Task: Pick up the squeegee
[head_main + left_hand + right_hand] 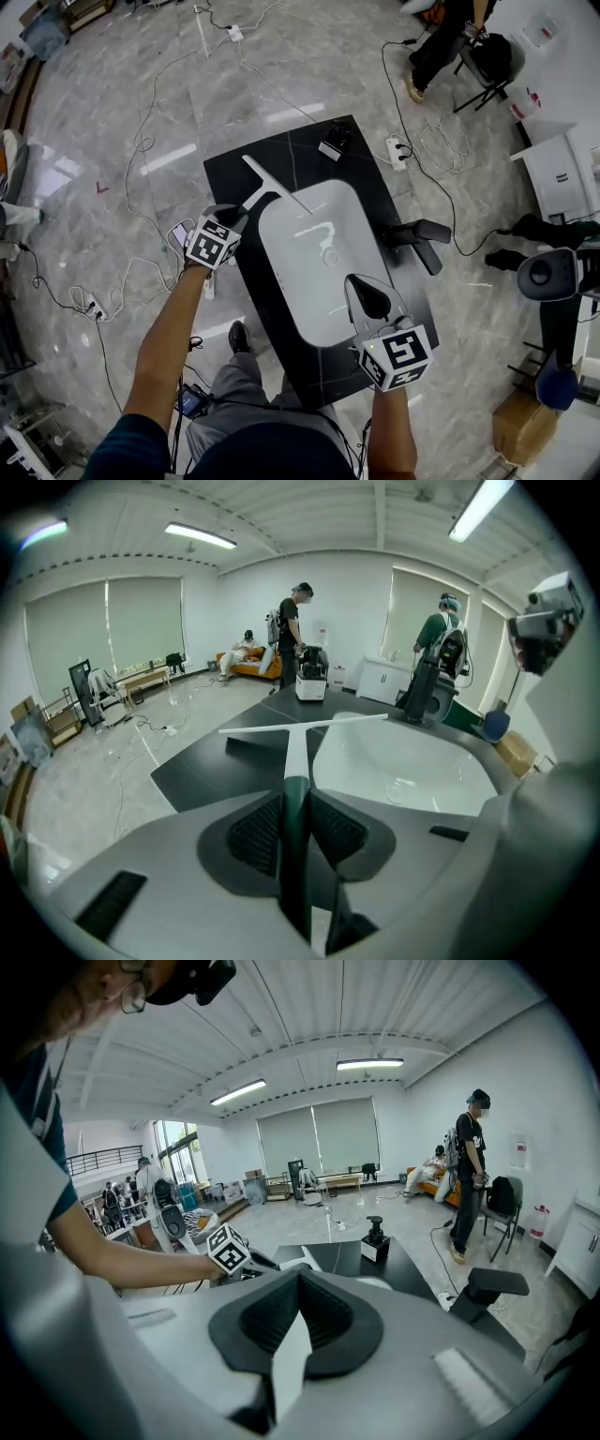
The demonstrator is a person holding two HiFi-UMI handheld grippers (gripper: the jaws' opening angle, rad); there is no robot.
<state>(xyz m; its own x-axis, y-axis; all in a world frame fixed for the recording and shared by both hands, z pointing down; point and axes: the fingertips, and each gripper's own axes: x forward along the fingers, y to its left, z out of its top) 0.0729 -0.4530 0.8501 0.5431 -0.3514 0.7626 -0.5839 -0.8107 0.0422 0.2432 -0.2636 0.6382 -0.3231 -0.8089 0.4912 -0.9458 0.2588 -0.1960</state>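
The squeegee (265,194) has a long white blade, a white neck and a dark handle. It stretches over the black table (225,173) beside the far left corner of the white basin (281,253). My left gripper (236,219) is shut on the dark handle, with the blade pointing away from it. In the left gripper view the squeegee (296,747) runs straight out from the left gripper (295,794), whose pads press the handle on both sides. My right gripper (362,284) hangs over the basin's near right rim. In its own view the right gripper (298,1274) is shut and holds nothing.
A black soap dispenser (333,142) stands at the table's far edge. A black fixture (419,239) juts out at the table's right side. Cables and a power strip (398,150) lie on the floor. Two people (292,630) stand beyond the table.
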